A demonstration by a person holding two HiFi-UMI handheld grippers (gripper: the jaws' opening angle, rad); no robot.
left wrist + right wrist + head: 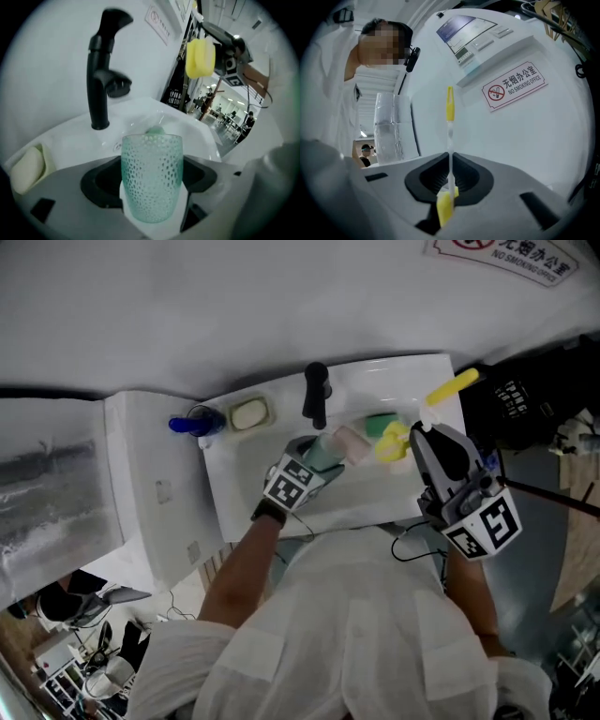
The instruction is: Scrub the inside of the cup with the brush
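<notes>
A teal dotted glass cup stands upright between the jaws of my left gripper, which is shut on it over the white sink. In the head view the cup sits just in front of the black faucet. My right gripper is shut on the brush, whose yellow handle end points toward the wall. The yellow sponge head hangs to the cup's right, outside it. In the left gripper view the sponge head is above and beyond the cup. The thin handle runs up from the right gripper.
A soap bar in its dish and a blue item lie on the sink's back left ledge. A green sponge and a pink item sit in the basin. A no-smoking sign hangs on the wall.
</notes>
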